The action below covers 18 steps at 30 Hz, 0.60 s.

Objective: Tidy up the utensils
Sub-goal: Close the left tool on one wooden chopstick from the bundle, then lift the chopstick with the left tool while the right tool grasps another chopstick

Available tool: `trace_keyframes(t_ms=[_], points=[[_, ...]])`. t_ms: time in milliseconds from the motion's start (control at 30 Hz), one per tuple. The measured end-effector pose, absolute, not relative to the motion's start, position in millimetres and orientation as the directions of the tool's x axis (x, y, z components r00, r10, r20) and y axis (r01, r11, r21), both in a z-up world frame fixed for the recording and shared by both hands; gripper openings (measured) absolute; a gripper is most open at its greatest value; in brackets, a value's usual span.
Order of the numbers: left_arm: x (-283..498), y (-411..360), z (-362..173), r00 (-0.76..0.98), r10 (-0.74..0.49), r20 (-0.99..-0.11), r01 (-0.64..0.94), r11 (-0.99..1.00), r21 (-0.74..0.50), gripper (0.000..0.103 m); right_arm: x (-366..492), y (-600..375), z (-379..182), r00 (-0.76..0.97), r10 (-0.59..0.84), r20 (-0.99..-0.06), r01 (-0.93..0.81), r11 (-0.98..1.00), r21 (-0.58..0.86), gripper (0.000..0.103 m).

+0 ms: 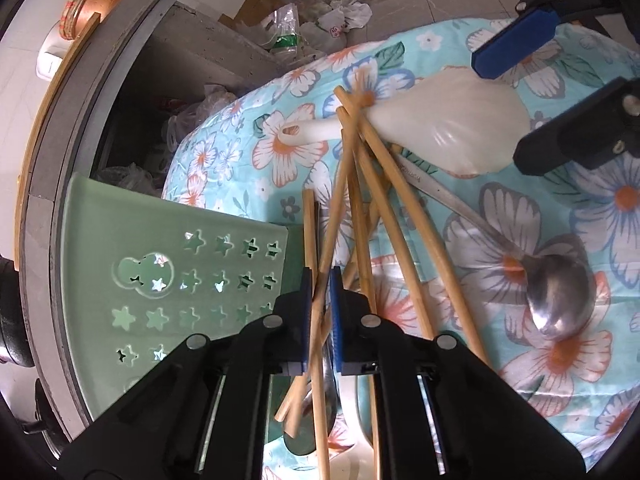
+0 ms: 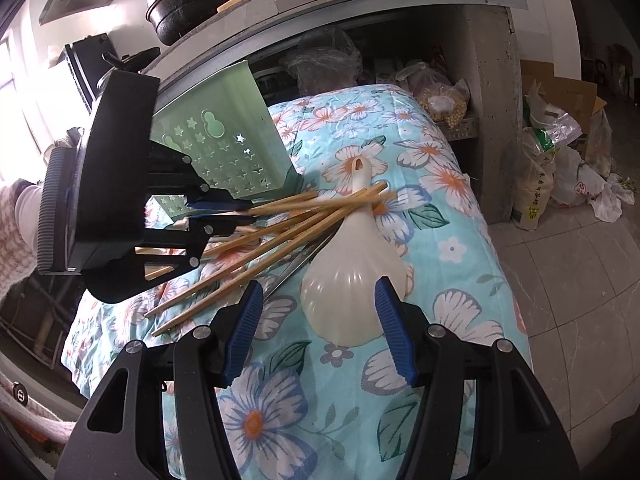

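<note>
Black angular arms with round silver screw heads are being shown on the left gripper point(image 1: 320, 312) and the right gripper point(image 2: 316, 332). Ribbed blue pads point(image 2: 394, 326) are being carried on the fingertips. A boxy black housing is being seen behind the left gripper.

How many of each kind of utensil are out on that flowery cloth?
Chopsticks: 6 (they overlap, so this is approximate)
White plastic spoon: 1
Metal spoon: 1
Total: 8, not counting pieces half hidden under the left gripper.
</note>
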<state>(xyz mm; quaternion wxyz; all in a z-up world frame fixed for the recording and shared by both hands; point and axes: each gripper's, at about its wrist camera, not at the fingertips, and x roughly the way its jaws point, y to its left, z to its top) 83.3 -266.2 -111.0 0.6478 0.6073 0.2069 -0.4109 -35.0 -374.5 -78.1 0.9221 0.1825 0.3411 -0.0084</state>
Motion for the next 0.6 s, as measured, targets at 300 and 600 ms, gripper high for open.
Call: trace_keyframes(t_ms=[300,600], points=[[62.5,-239.7,-77.6,0.588,-0.326,-0.740,0.790,0.036,0.612,0.005,-41.8,-367.0,-67.9,0.780,0.104,-0.617,0.133,0.936,0.325,0.057],[28.1,-190.0,-56.1,0.562,-0.364,-0.742,0.826,0.284,0.486,0.005,-48.6,-363.8,-49.8,0.795,0.163,-0.584,0.098,0.916,0.390,0.057]])
